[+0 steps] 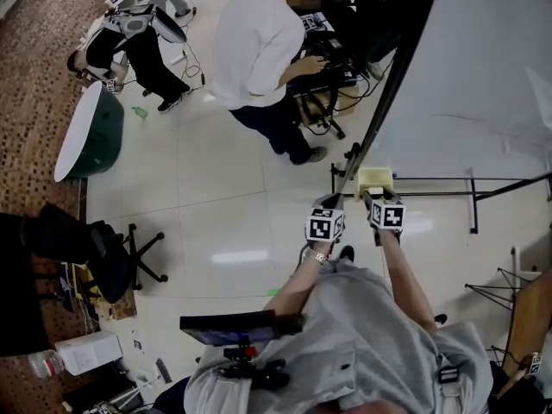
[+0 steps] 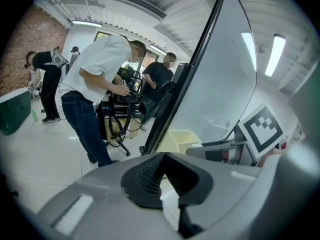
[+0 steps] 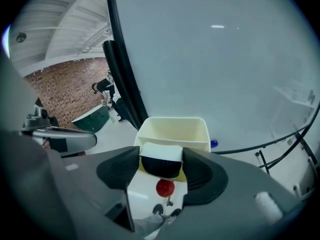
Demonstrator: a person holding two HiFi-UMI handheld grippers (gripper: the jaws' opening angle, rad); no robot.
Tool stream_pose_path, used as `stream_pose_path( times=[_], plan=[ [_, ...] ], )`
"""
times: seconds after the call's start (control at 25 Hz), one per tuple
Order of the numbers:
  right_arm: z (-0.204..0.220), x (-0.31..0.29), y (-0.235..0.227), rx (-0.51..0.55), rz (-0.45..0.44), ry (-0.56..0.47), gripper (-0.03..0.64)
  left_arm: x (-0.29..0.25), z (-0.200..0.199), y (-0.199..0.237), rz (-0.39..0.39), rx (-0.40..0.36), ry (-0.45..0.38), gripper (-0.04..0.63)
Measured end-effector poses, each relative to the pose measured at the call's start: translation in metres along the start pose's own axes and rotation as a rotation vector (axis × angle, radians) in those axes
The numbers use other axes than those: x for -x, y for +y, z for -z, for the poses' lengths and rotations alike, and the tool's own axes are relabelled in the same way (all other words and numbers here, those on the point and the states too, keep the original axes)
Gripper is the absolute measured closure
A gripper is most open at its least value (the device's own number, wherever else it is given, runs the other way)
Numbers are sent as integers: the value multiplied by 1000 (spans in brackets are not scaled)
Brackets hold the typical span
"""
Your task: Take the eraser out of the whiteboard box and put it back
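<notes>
Right gripper: jaws clamped on the eraser (white top, dark underside), which is held at the near rim of the whiteboard box. I cannot tell whether it is inside the box or clear of it.
Left gripper: jaws pressed together with nothing between them. It is just beside the right gripper, to the left of the box.
Right gripper view alone: the eraser itself, a red ball lower between the jaws, and a small blue thing just right of the box.
Head view alone: the box sits at the foot of the whiteboard, and the eraser is hidden there.
Edges: the board's black frame runs down to just left of the box.
Open room: bare floor to the left of the grippers — a person in a white shirt stands well beyond, and the stand legs lie to the right.
</notes>
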State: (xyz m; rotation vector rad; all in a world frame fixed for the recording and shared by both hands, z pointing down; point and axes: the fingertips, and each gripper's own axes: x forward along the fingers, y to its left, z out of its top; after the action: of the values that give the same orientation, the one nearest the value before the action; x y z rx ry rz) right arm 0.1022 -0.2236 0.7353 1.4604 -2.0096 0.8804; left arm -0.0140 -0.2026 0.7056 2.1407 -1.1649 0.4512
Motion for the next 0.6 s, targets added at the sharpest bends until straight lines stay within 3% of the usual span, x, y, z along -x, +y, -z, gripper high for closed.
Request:
stream_pose_path(
  times=[0.16,0.28,0.6],
  plan=[
    [3,-3,2,-61,-53,-5,333,-2,13,-8,13,-19,23,592],
    [3,2,-3,-74,-39,-8,333,-7,22,-21,43,-31,35,592],
    [0,56,-13,-64,-18,-138,346,-3,45,-60,40,-68,36,592]
  ],
)
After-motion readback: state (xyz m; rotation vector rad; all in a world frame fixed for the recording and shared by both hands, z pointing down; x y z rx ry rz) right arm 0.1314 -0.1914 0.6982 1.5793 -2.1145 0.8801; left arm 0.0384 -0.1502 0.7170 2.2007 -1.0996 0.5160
